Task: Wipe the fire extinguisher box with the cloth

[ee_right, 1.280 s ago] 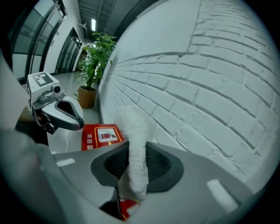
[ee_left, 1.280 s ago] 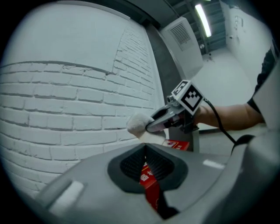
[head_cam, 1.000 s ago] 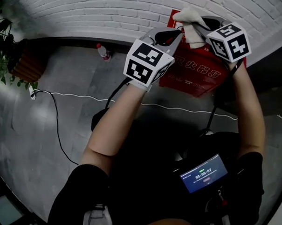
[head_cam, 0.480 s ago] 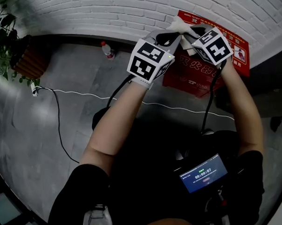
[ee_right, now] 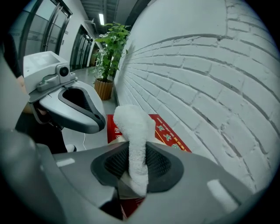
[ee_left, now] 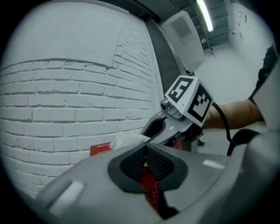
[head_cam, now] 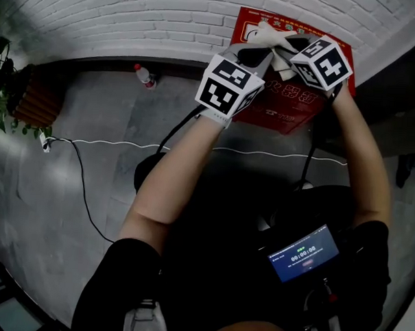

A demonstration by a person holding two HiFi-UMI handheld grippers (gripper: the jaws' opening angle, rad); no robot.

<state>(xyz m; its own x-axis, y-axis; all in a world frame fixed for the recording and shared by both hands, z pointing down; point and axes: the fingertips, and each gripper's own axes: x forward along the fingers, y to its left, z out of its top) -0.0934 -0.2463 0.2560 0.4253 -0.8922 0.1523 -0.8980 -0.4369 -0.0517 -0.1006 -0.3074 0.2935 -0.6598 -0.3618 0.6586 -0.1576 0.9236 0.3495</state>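
Observation:
The red fire extinguisher box (head_cam: 287,96) stands on the floor against the white brick wall. My right gripper (head_cam: 287,43) is shut on a white cloth (head_cam: 270,34), which it holds against the top of the box. In the right gripper view the cloth (ee_right: 134,135) stands up between the pads, with the red box (ee_right: 164,131) behind it. My left gripper (head_cam: 257,56) hovers just left of the cloth. Its jaws (ee_left: 145,159) are shut with nothing between them. The left gripper view shows the right gripper (ee_left: 173,124), the cloth (ee_left: 127,140) and a strip of red box (ee_left: 148,188).
A small water bottle (head_cam: 144,75) stands at the foot of the wall, left of the box. A white cable (head_cam: 126,143) runs across the grey floor. A potted plant (head_cam: 2,77) sits at the far left. A device with a lit screen (head_cam: 303,253) hangs at the person's waist.
The right gripper with the cloth has shifted a little left along the top of the box. The left gripper has moved slightly right, staying beside it.

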